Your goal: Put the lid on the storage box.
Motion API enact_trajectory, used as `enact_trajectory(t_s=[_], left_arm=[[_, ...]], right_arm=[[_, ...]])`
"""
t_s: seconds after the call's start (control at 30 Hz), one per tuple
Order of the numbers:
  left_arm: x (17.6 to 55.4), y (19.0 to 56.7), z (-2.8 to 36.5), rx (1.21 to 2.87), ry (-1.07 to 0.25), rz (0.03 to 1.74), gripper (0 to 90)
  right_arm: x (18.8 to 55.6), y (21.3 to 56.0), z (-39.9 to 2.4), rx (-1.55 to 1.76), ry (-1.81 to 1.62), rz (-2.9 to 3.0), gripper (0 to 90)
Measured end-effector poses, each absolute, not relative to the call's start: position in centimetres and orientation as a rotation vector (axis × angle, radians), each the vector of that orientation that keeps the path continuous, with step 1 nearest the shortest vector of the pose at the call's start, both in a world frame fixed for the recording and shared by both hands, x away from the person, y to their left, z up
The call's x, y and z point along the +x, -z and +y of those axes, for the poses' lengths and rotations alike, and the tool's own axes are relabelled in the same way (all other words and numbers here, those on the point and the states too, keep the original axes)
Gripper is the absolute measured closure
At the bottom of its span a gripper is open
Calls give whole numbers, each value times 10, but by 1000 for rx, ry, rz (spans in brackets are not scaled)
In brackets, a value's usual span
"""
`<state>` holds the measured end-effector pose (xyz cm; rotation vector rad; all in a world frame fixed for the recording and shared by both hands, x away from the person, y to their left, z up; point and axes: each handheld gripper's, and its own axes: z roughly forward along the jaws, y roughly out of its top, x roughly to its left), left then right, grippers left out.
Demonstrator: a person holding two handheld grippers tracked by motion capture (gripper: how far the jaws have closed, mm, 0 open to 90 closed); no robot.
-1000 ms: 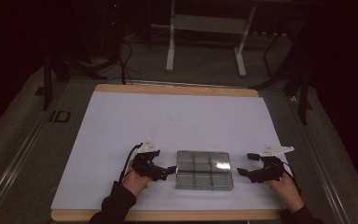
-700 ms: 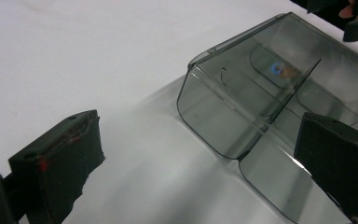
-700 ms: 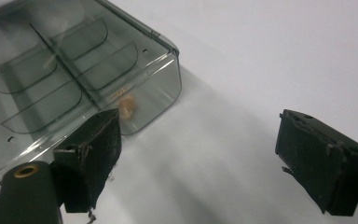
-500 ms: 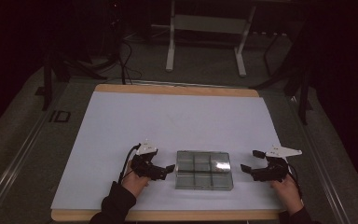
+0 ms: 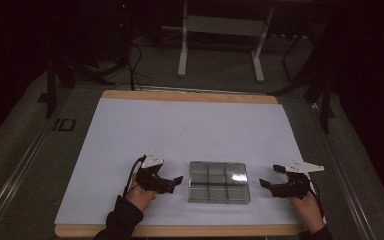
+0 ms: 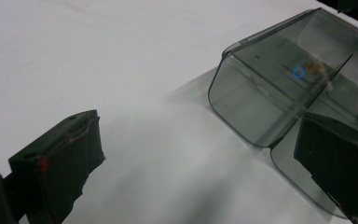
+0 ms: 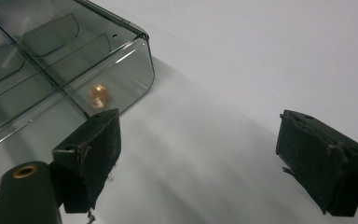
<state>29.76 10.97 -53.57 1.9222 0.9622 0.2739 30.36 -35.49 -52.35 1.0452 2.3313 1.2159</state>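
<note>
Left gripper [image 5: 172,181] — held in the person's left hand [image 5: 141,196], low over the white sheet [image 5: 180,130] near the table's front edge. Jaws spread wide, nothing between them. In the left gripper view one jaw stands over bare sheet, the other in front of the box's near corner; whether it touches the wall cannot be told. A grey three-cornered plate sits on top and a black cable trails back toward the sleeve.

Clear compartment box [image 5: 218,182] — smoky transparent plastic, divided by inner walls into a grid of cells, lying flat on the sheet between the two grippers. It sits just beside the left gripper's tips and a little farther from the right gripper's. The left gripper view shows a rounded corner [image 6: 261,93] with a small blue ring and a small brownish piece seen through the plastic. The right gripper view shows another corner [image 7: 65,60] with a small brass-coloured piece [image 7: 98,94] behind the wall, close to that gripper's nearer jaw.

Right gripper [image 5: 270,178] — held in the person's right hand [image 5: 307,210], pointing toward the box from its far side. Jaws wide apart and empty — in the right gripper view only bare sheet lies between them.

Wooden table edge [image 5: 190,96] borders the sheet.
</note>
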Motion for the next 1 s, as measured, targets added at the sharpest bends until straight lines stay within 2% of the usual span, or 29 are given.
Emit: enact_trajectory(t_s=[1.0], left_arm=[[280,543,134,1896,-383,1051,16]], right_arm=[[281,536,-393,1156,-1139,2132,141]])
